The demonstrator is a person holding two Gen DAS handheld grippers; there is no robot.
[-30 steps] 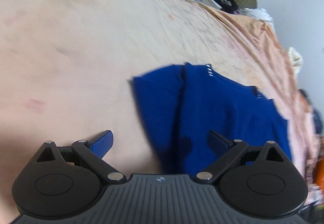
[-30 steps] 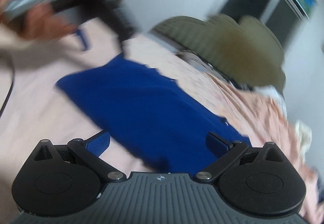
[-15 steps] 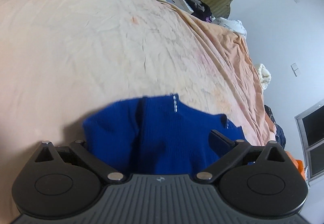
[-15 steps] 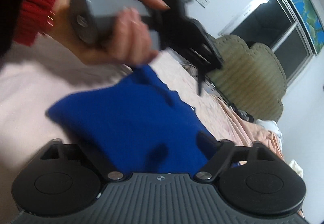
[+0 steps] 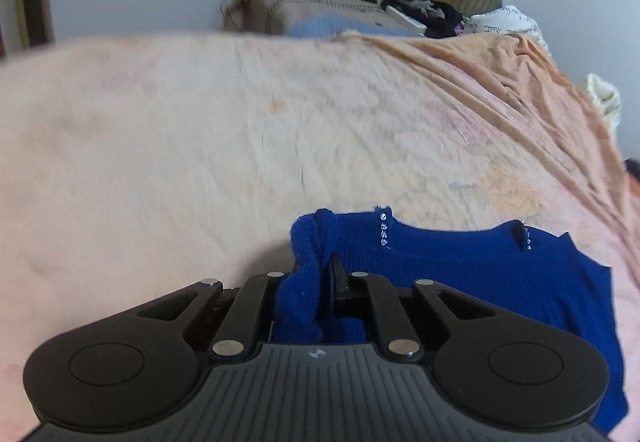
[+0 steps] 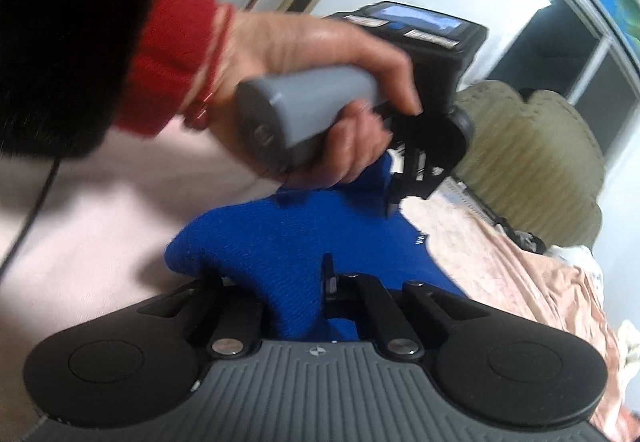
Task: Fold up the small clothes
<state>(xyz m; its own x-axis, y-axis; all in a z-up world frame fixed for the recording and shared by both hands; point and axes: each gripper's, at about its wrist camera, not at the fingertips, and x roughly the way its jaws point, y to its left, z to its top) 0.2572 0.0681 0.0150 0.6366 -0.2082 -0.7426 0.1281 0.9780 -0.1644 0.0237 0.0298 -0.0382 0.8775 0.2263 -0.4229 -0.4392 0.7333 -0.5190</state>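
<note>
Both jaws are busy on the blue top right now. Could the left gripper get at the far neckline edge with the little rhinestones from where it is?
Probably not as things stand. The left gripper is shut on a bunched corner of the blue top, so it would need to let go first. Otherwise nothing lies between it and the rhinestones.

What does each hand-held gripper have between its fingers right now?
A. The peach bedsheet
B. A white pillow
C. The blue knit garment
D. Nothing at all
C: the left hand-held gripper and the right hand-held gripper are each shut on bunched fabric of the blue knit garment.
</note>
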